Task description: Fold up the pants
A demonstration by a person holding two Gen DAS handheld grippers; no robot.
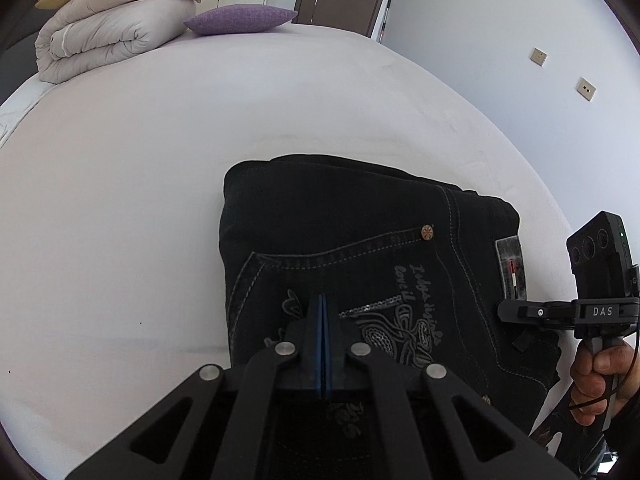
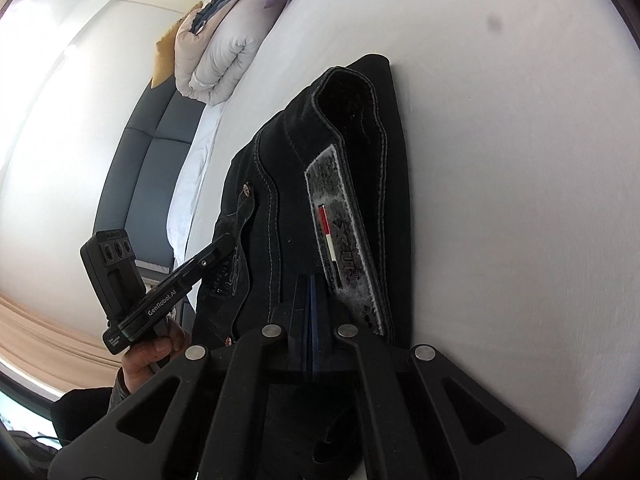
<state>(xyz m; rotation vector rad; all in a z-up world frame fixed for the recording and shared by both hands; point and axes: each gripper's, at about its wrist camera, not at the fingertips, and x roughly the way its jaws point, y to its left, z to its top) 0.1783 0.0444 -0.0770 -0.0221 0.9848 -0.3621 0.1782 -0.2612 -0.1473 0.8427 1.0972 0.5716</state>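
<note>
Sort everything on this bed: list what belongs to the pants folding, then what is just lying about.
Belongs to the job:
- black pants, folded into a compact stack on the bed
- left gripper, jaws together over the pants
- right gripper, jaws together at the waistband

Just lying about:
- folded duvet at the far end
- purple pillow beside it

Left gripper [image 1: 324, 308] has its 2 fingers pressed together, blue pads touching. Right gripper [image 2: 310, 284] is likewise closed. Each handle is gripped by a bare hand [image 1: 600, 376].
</note>
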